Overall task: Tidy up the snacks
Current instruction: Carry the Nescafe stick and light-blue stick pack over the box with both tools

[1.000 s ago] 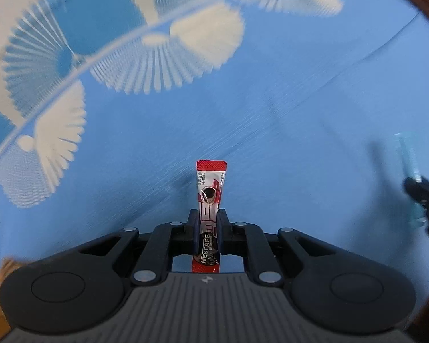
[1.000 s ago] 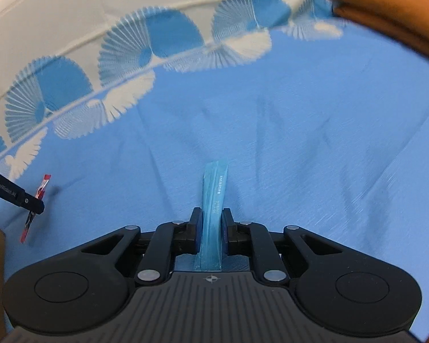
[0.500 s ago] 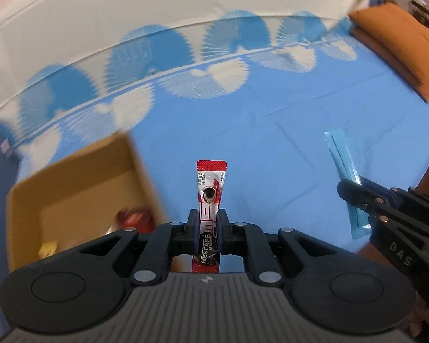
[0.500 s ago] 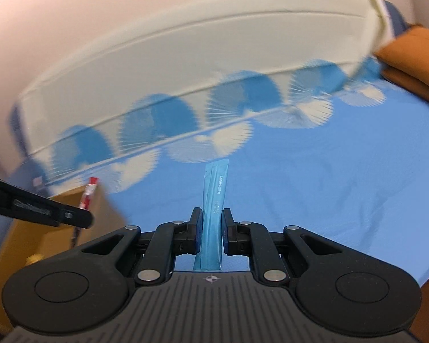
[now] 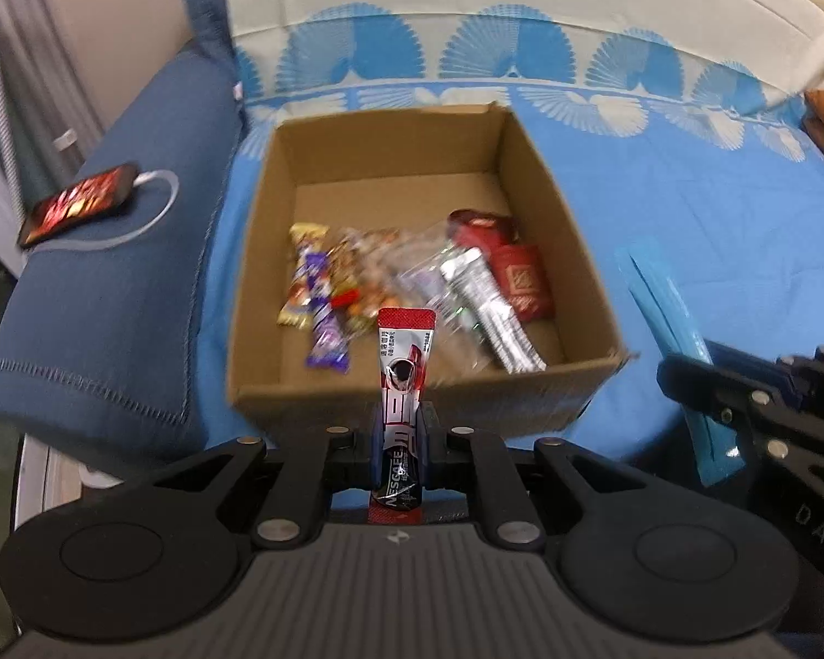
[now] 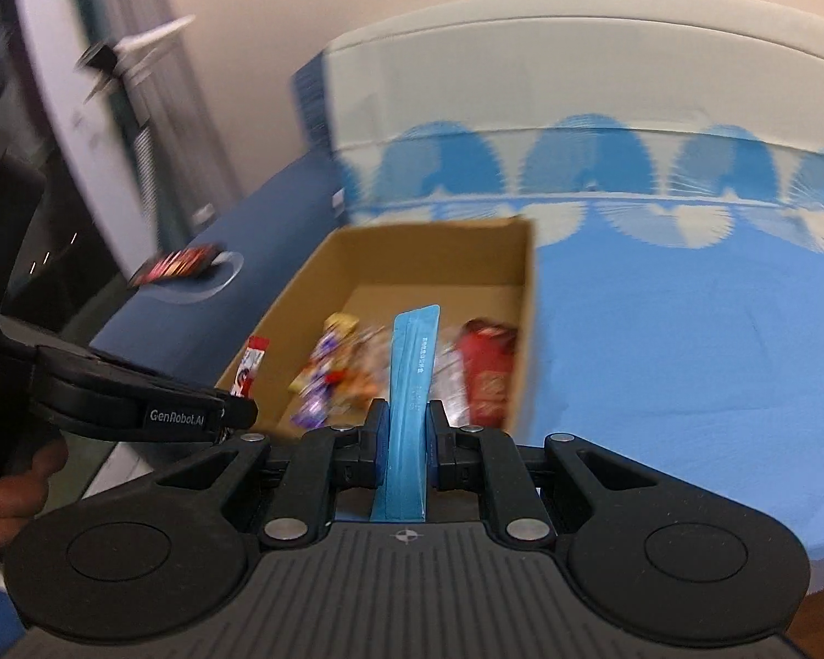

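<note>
Right gripper [image 6: 406,428] clamps blue sachet [image 6: 412,379] upright; cardboard box [image 6: 439,258] of snacks ahead on blue bedsheet [image 6: 686,340]; left gripper [image 6: 236,412] holds red sachet [image 6: 251,365] near box's left wall.

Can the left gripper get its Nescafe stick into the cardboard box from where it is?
Probably yes. The left gripper, shut on the Nescafe stick, sits just short of the cardboard box's near wall; the box top is open, with nothing above the snacks inside.
</note>
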Tool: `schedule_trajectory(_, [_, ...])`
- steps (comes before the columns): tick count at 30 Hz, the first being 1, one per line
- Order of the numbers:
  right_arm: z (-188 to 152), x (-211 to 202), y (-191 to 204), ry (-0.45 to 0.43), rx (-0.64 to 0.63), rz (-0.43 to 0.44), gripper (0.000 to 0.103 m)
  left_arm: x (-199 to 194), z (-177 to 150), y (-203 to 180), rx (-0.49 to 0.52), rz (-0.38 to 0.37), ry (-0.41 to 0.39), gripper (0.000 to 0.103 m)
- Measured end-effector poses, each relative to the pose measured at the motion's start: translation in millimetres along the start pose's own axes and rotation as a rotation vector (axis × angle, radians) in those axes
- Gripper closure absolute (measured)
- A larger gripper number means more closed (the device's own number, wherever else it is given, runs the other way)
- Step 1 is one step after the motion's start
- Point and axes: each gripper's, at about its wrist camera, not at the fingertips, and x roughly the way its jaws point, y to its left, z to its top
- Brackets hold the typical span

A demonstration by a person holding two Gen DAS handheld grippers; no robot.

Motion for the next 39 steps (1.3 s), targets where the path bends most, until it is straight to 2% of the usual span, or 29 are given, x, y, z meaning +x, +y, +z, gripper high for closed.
schedule_trajectory(7, [-1.8,-9.0,26.2,0.007,-0.060,-0.033,0.088,-9.2,-14.3,15.7,-0.037,-0.036,-0.026,0.090])
schedule_trajectory(20, [-1.3,3.2,33.5,0.033,-0.093,-0.065,0.088,-4.5,-6.6,25.2,-0.067,-0.054,-0.043,0.090])
schedule_trajectory(30, [9.2,22.7,27.8,0.043,-0.085,-0.082,0.088,15.6,14.8,32.8,-0.084,-0.052,-0.031,0.089])
schedule_trajectory(39, [35.3,63.7,17.9,0.045,-0.069,-0.082,0.088,48.6,54.3,43.4,-0.094,-0.041,-0.014,0.089])
